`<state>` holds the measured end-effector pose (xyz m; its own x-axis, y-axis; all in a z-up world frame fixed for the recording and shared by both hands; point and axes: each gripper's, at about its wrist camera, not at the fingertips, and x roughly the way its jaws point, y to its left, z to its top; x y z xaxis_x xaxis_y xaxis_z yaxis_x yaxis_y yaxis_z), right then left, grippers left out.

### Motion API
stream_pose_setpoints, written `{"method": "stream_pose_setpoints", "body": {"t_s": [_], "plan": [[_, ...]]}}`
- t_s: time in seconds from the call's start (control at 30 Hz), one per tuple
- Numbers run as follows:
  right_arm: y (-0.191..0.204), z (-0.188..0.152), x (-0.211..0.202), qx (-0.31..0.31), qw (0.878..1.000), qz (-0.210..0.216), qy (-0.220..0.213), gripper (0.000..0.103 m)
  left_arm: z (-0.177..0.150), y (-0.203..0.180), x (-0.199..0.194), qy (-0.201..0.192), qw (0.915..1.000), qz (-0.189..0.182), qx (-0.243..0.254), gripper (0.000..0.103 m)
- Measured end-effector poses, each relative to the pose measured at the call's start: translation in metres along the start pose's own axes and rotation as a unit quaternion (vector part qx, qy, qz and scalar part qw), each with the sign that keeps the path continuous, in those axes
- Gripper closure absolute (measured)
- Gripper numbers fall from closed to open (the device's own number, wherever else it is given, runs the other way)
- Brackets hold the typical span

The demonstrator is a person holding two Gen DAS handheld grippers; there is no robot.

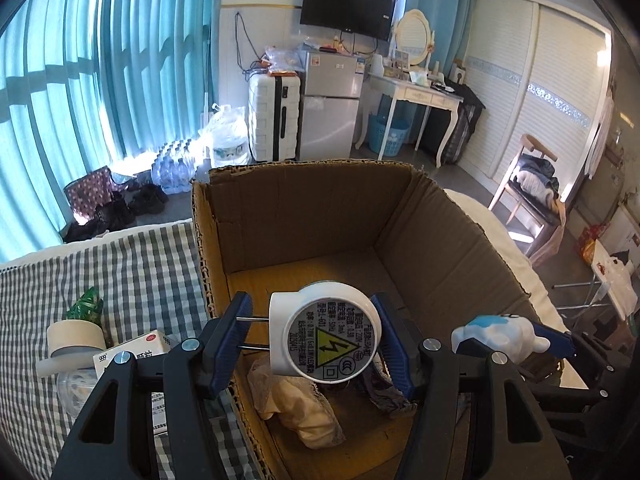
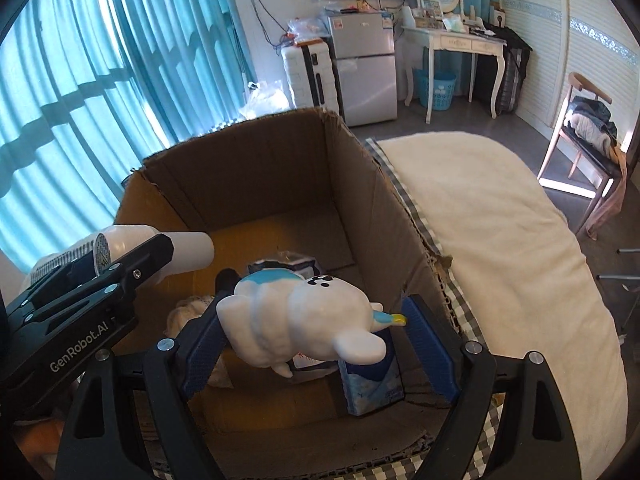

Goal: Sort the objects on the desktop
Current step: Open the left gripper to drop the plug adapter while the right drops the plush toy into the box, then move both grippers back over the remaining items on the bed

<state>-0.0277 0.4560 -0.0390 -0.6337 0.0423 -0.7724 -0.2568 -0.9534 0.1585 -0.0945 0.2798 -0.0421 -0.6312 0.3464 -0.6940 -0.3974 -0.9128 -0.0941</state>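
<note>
plug-in night light (image 1: 326, 336) pinched in the left gripper (image 1: 316, 338), seen from the left wrist: its two metal prongs run sideways to the left pad, its round labelled face turned to the camera, so its long axis lies across the jaws. it hangs over the open cardboard box (image 1: 304, 208), whose floor sits directly below and ahead, with crumpled cloth (image 1: 296, 404) already on it. a drop straight down would likely land it inside. off to the left, on the checked cloth (image 1: 140, 264), wait a medicine box (image 1: 132, 350) and a small potted plant (image 1: 80, 326), outside the box wall.

from the right wrist, the right gripper (image 2: 316, 336) clamps a white and blue cartoon toy (image 2: 304, 320), which lies crosswise between the blue pads, head toward the right pad. it too hangs inside the box mouth (image 2: 240, 184), above a blue tissue pack (image 2: 372, 384) standing on the floor. the left gripper (image 2: 100, 280) enters at the left edge, its night light (image 2: 160, 252) jutting over the near left corner. both loads appear equally placed for release; the toy sits nearer the right wall.
</note>
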Motion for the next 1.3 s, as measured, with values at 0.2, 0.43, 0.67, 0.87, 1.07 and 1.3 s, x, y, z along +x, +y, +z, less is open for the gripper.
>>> {"method": "stream_pose_setpoints", "body": {"t_s": [0.2, 0.43, 0.67, 0.87, 1.07, 1.3], "plan": [[0.002, 0.000, 0.000, 0.003, 1.000, 0.005, 0.003, 0.018, 0.005, -0.006, -0.005, -0.007, 0.9999, 0.006, 0.011, 0.040], [0.006, 0.002, -0.007, 0.005, 1.000, -0.006, -0.013, 0.016, 0.012, 0.002, -0.026, -0.022, 0.9997, 0.011, 0.001, 0.029], [0.009, 0.008, -0.026, 0.021, 0.998, 0.001, -0.055, 0.009, 0.028, 0.012, -0.060, -0.047, 0.9987, 0.021, -0.006, 0.022], [0.024, 0.010, -0.059, 0.016, 0.992, 0.009, -0.129, 0.002, 0.038, 0.021, -0.100, -0.084, 0.9959, 0.030, -0.009, 0.005], [0.033, 0.012, -0.079, 0.018, 0.986, 0.022, -0.164, 0.000, 0.039, 0.034, -0.131, -0.102, 0.9937, 0.044, -0.014, 0.000], [0.054, 0.009, -0.079, -0.010, 0.989, 0.047, -0.141, 0.000, 0.035, 0.064, -0.168, -0.126, 0.9880, 0.086, -0.023, 0.000]]}}
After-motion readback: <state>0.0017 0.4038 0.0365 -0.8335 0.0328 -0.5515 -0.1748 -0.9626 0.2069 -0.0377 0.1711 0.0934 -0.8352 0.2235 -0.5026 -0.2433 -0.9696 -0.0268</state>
